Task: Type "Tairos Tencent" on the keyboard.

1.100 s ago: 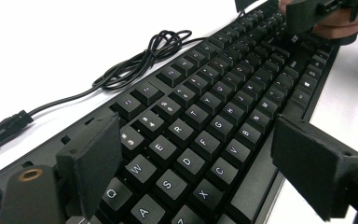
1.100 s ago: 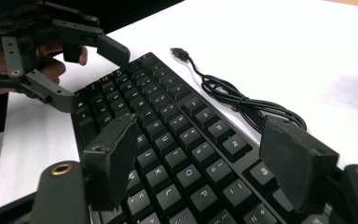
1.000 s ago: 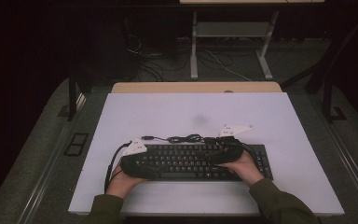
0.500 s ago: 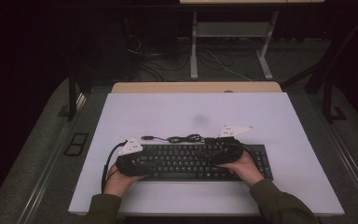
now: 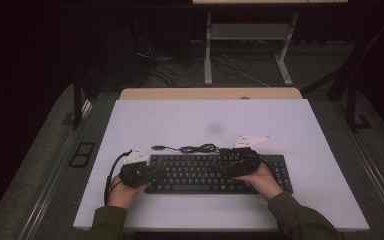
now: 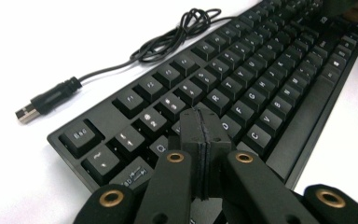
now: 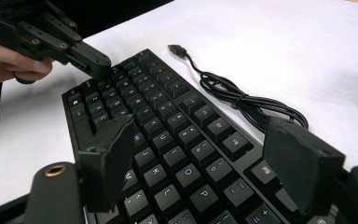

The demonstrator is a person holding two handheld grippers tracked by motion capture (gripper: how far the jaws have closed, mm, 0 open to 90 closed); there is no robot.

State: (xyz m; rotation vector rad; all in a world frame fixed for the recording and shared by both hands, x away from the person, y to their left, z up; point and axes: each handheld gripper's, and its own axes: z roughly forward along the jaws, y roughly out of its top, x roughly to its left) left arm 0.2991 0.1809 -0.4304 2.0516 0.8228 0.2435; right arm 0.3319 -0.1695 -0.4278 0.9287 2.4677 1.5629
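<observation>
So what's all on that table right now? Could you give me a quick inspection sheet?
Surface: white table top, mostly bare, faint smudge near the middle.
Job's things: black keyboard lying flat near the person's edge.
Clutter: nothing seen.
Grippers: left gripper has just closed, jaws pressed together with nothing between them, tip over the keys at the keyboard's left end; right gripper open, jaws spread above the keys on the right half.
Cables: keyboard's USB cable loosely bundled behind it, plug lying unplugged on the table.
Surroundings: dark room, grey floor, desk legs and loose wires behind.

Right gripper fingers spread above black keyboard.
</observation>
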